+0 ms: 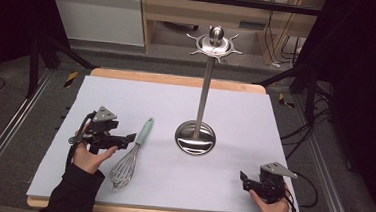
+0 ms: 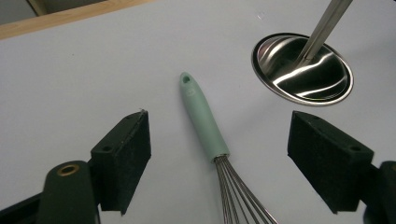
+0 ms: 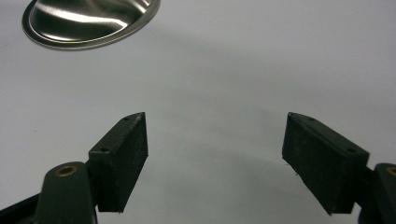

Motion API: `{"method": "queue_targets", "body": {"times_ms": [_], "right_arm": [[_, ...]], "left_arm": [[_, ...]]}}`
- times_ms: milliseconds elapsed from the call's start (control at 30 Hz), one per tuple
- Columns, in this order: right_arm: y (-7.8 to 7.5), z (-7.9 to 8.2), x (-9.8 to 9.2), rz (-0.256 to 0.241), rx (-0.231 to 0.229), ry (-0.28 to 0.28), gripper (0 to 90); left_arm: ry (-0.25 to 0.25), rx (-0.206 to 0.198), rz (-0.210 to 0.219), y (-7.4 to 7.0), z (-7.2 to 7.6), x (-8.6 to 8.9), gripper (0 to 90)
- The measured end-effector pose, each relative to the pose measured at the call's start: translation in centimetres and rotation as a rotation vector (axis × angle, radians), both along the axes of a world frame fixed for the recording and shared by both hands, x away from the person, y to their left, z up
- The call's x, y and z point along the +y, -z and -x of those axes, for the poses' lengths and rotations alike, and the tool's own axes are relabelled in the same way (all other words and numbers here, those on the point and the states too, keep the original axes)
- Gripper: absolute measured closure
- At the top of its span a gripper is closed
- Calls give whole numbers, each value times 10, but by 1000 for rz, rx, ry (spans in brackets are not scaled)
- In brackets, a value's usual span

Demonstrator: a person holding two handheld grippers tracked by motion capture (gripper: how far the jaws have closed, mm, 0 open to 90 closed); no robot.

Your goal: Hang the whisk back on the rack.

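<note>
white covering spreads over the desk (image 1: 126, 96), with dark floor and wooden shelving beyond it. on it lies a whisk (image 1: 131, 154), well left of centre, its mint-green handle (image 2: 202, 119) pointing away from the person and its wire balloon (image 1: 123, 170) toward the near edge. it looks light, and the loops are thin and springy, so they would likely flex or slip under a pinch; the handle is the stiff part and reads as a smooth, slightly rubbery grip, tapering toward the hanging hole at its far end. the best hold seems to be across the middle of the handle, just above the metal collar. the left hand-held gripper (image 2: 219, 154) hovers over exactly that spot, jaws spread wide on either side of the handle and not touching it. to the right of the whisk stands a steel utensil stand (image 1: 196, 136), its round base near the handle and its pole rising to a hooked crown. the right hand-held gripper (image 1: 249, 181) rests well apart at the near right corner, also spread and empty.
</note>
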State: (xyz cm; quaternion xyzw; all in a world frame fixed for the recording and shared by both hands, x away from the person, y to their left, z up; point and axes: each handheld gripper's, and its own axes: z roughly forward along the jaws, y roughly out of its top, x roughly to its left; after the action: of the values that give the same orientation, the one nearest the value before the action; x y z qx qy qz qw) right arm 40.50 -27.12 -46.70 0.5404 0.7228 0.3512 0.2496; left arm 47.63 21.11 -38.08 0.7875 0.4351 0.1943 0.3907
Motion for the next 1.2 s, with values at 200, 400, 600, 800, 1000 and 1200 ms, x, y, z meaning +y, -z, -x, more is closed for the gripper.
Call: {"method": "queue_targets", "body": {"times_ms": [200,400,600,800,1000,1200], "right_arm": [[0,0,-1,0,-1,-3,236],[0,-1,0,-7,4,5,237],[0,-1,0,7,5,-1,237],[0,-1,1,7,8,-2,238],[0,-1,1,0,2,-7,240],[0,-1,0,4,3,-10,242]], "left_arm": [[4,4,-22,-5,-5,-8,209],[10,15,-37,-4,-12,-15,208],[19,38,-58,-1,-16,-20,209],[25,73,-88,2,-23,-25,223],[31,90,-105,4,-28,-32,224],[29,126,-134,10,-36,-40,244]]}}
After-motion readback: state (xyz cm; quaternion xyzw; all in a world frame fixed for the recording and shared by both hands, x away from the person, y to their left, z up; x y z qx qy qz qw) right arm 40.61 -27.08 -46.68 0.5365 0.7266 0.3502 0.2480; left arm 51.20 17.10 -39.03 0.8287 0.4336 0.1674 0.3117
